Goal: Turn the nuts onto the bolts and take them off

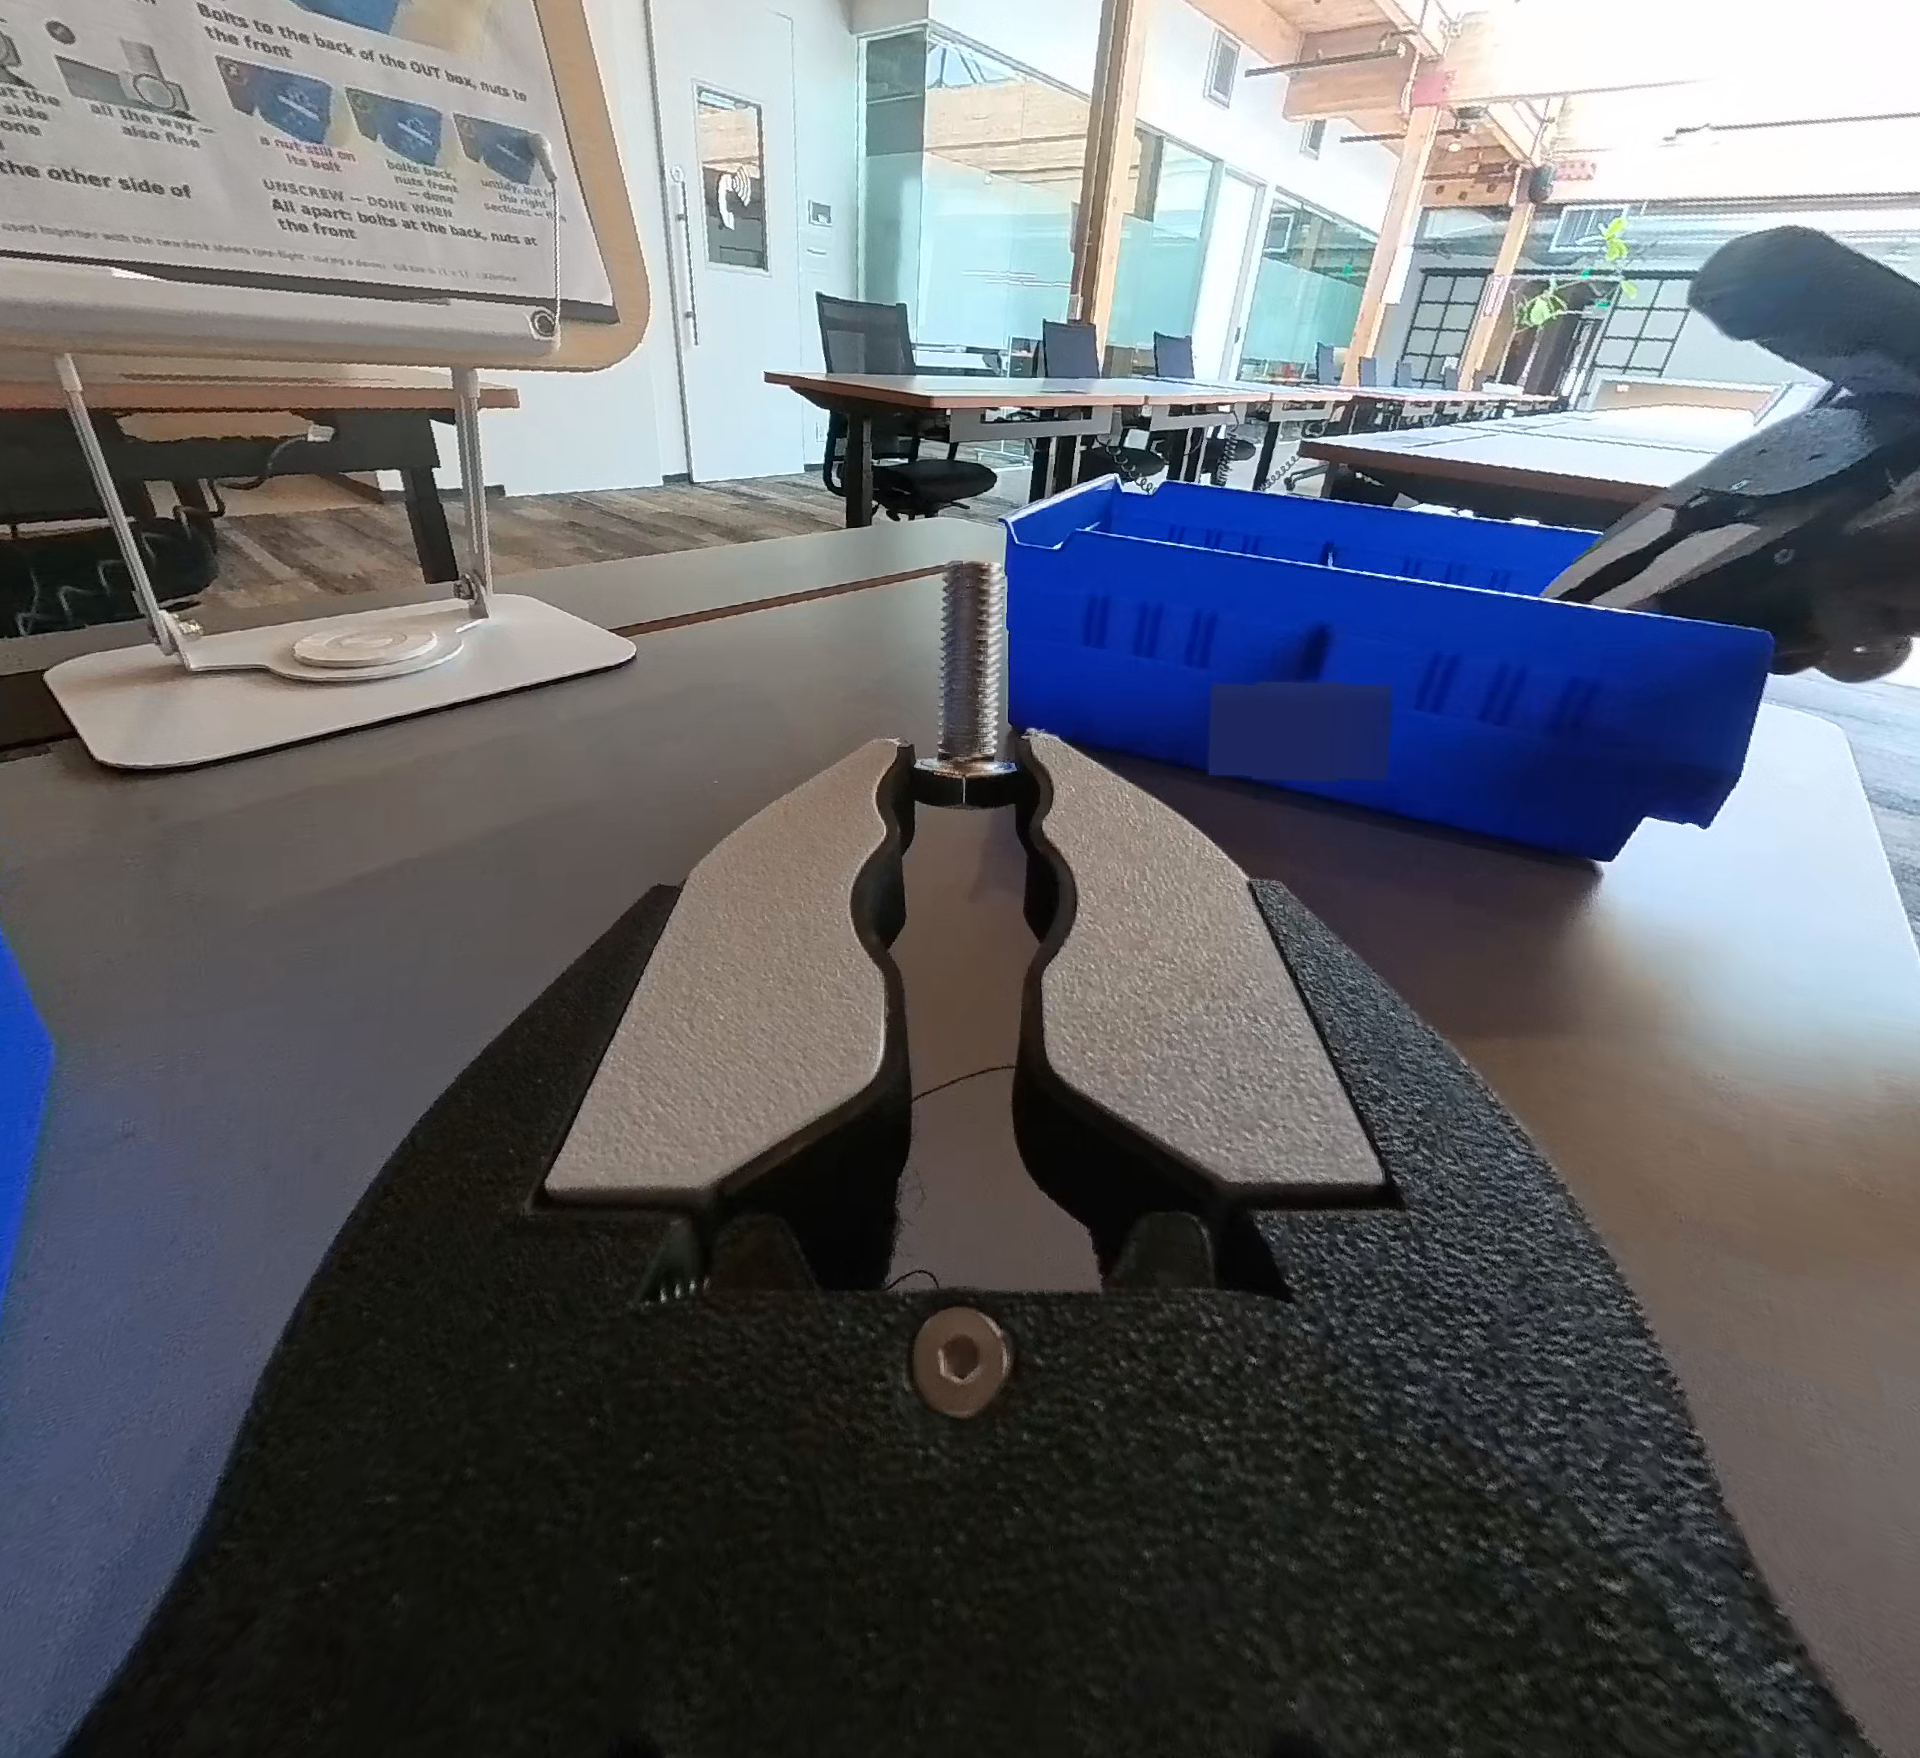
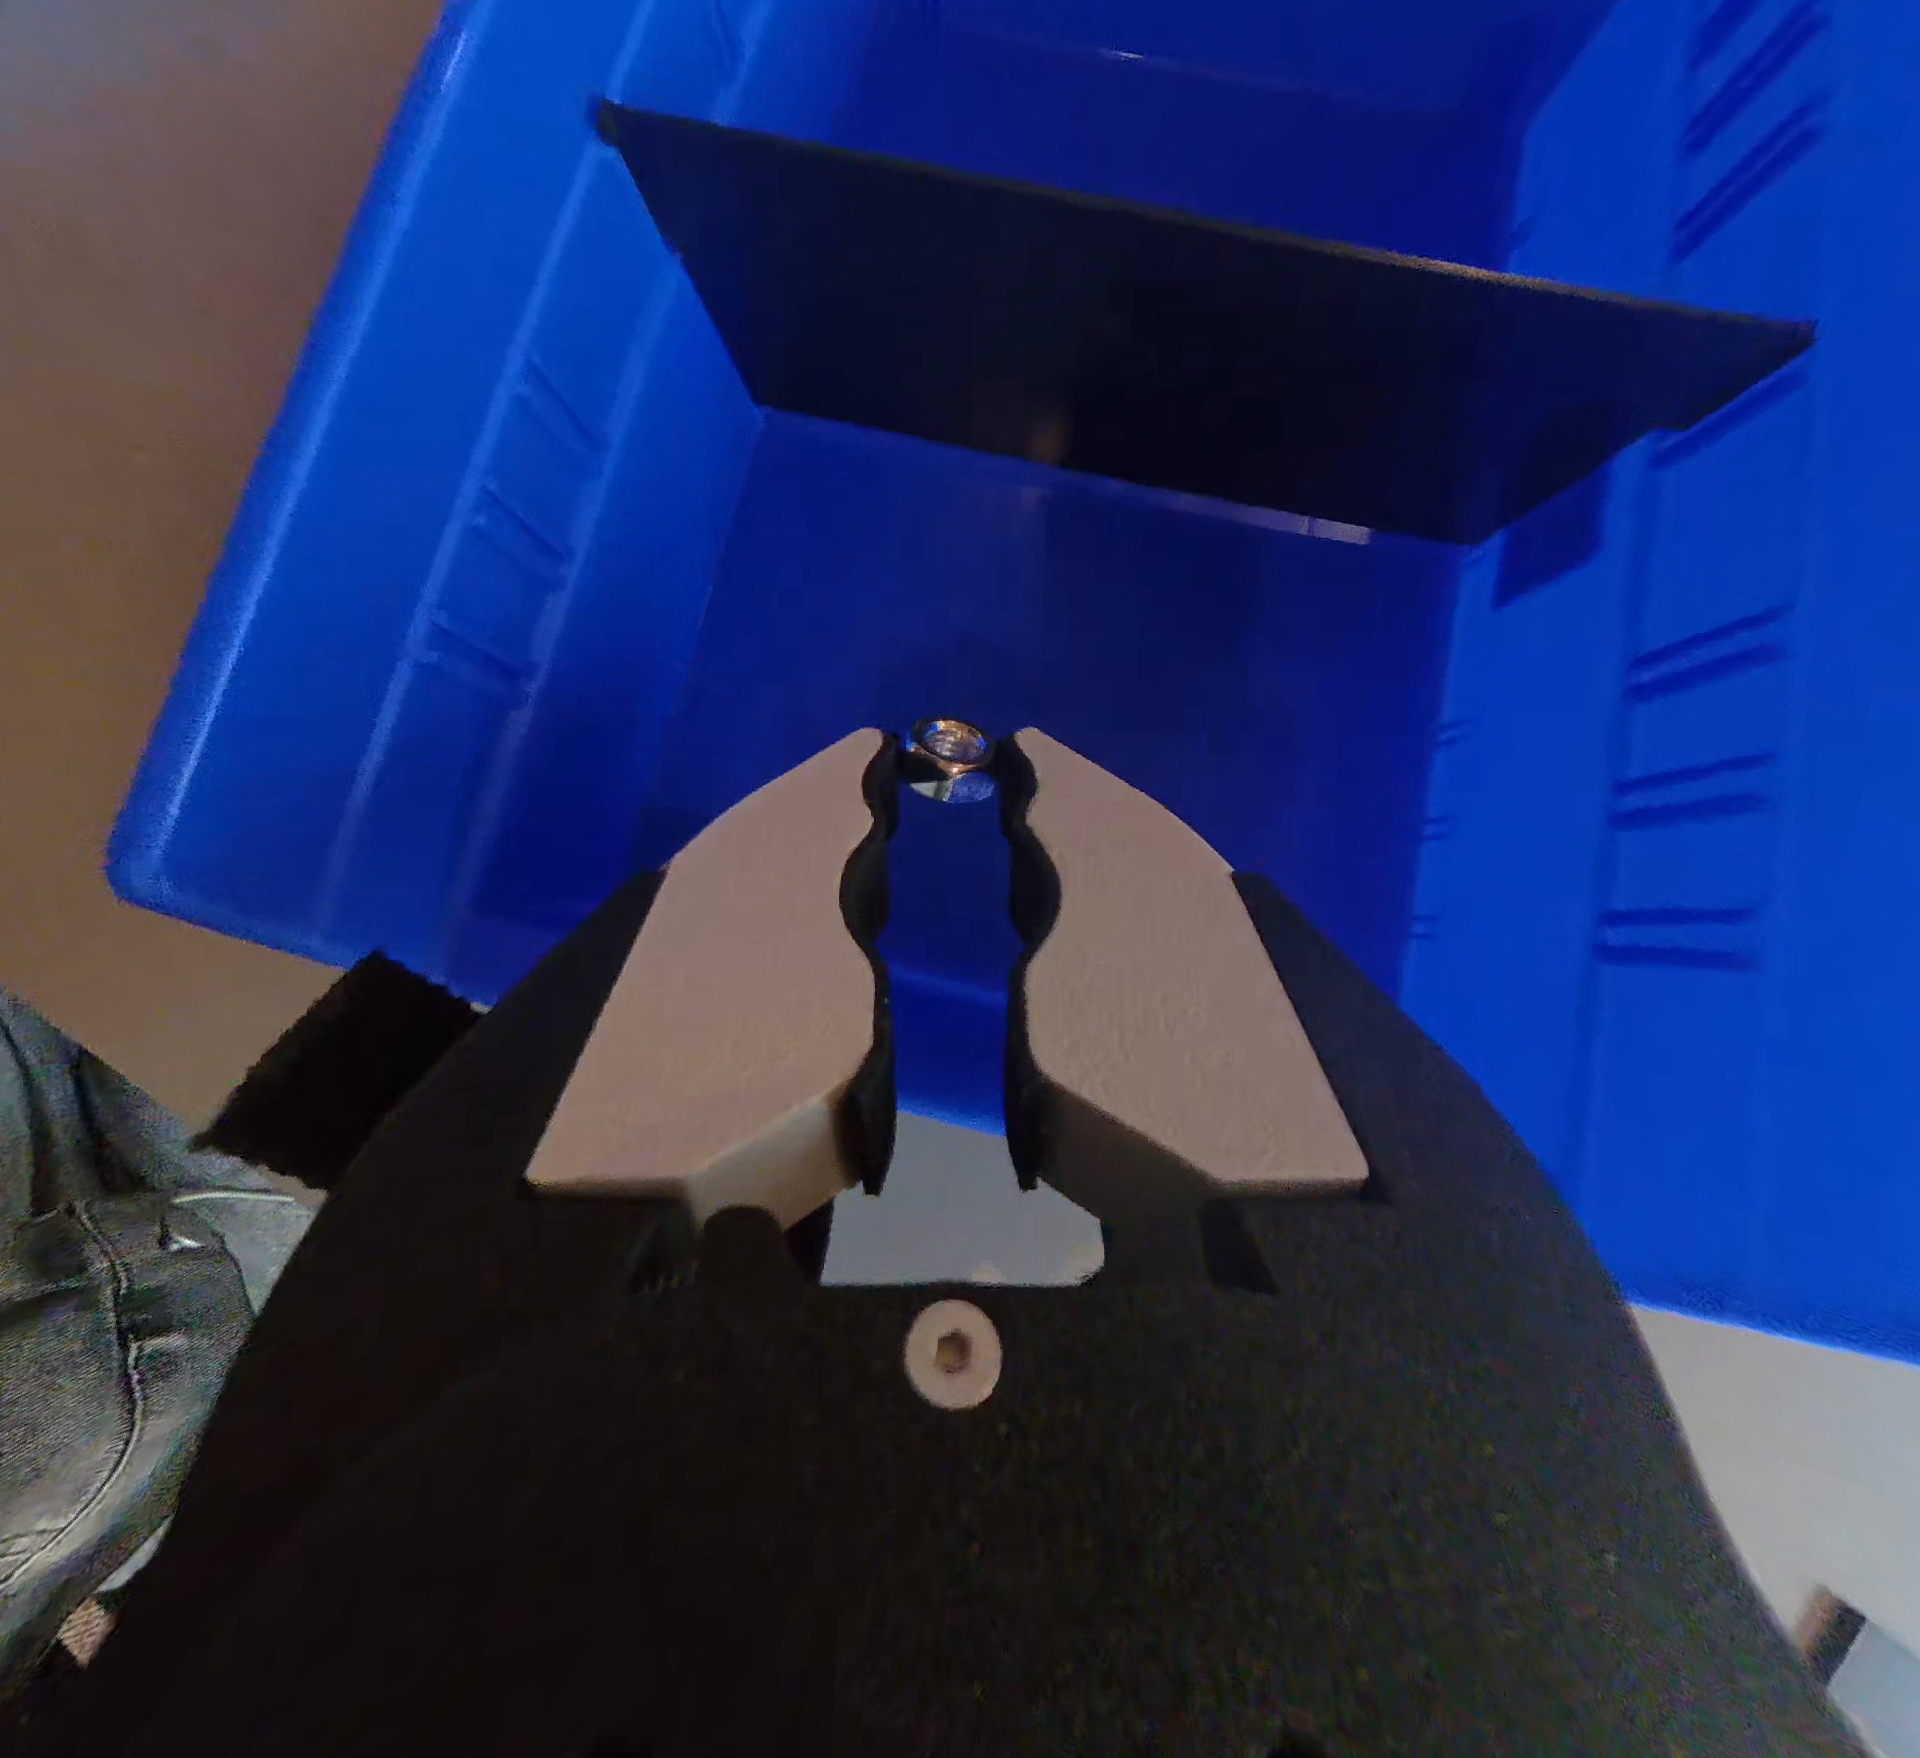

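Left gripper (image 1: 966, 763) clamps the bolt (image 1: 970, 669) upright at 12 o'clock; right gripper (image 2: 948, 763) pinches a nut (image 2: 948, 758) over the bin (image 2: 416, 565). Best keep it level when threading.

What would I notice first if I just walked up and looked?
Probably the shiny bolt standing straight up, threads on top, its head pinched between the left gripper fingers over the dark table. Next, the bright blue bin just to its right. Over that bin, the right gripper pinches a small silver nut at its fingertips.
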Tool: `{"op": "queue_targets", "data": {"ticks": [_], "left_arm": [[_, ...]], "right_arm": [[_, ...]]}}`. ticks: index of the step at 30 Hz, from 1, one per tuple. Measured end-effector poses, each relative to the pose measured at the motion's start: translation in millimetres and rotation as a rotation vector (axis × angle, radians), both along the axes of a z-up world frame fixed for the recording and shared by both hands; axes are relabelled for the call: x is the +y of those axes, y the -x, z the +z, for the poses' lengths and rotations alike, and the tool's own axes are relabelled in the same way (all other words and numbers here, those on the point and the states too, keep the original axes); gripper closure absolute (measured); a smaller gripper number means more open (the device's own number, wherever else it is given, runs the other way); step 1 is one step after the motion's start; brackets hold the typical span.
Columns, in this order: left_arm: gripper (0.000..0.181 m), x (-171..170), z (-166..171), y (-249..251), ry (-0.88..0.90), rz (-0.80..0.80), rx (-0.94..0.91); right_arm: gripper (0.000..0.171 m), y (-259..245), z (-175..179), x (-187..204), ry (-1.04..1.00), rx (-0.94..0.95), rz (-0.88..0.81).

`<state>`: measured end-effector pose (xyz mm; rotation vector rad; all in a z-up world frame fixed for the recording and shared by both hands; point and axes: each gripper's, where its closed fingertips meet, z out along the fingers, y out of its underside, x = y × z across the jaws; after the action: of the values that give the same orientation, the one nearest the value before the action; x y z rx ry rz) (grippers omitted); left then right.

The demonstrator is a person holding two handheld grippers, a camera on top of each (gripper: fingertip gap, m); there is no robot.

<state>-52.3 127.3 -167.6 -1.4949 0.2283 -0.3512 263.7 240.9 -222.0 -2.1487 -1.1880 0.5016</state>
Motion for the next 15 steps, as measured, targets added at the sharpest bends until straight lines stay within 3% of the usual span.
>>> {"op": "queue_targets", "data": {"ticks": [5, 8, 15], "left_arm": [[0.163, 1, 0, -2, 0.009, -0.007, 0.002], [0.163, 1, -1, -9, 0.035, -0.038, 0.004], [0.163, 45, 45, -68, 0.088, -0.213, 0.122]], "right_arm": [[0.132, 4, -2, 0, 0.013, -0.014, 0.023], [0.131, 3, 2, 1, -0.017, -0.015, 0.021], [0.126, 4, 34, 1, -0.102, 0.154, -0.006]]}}
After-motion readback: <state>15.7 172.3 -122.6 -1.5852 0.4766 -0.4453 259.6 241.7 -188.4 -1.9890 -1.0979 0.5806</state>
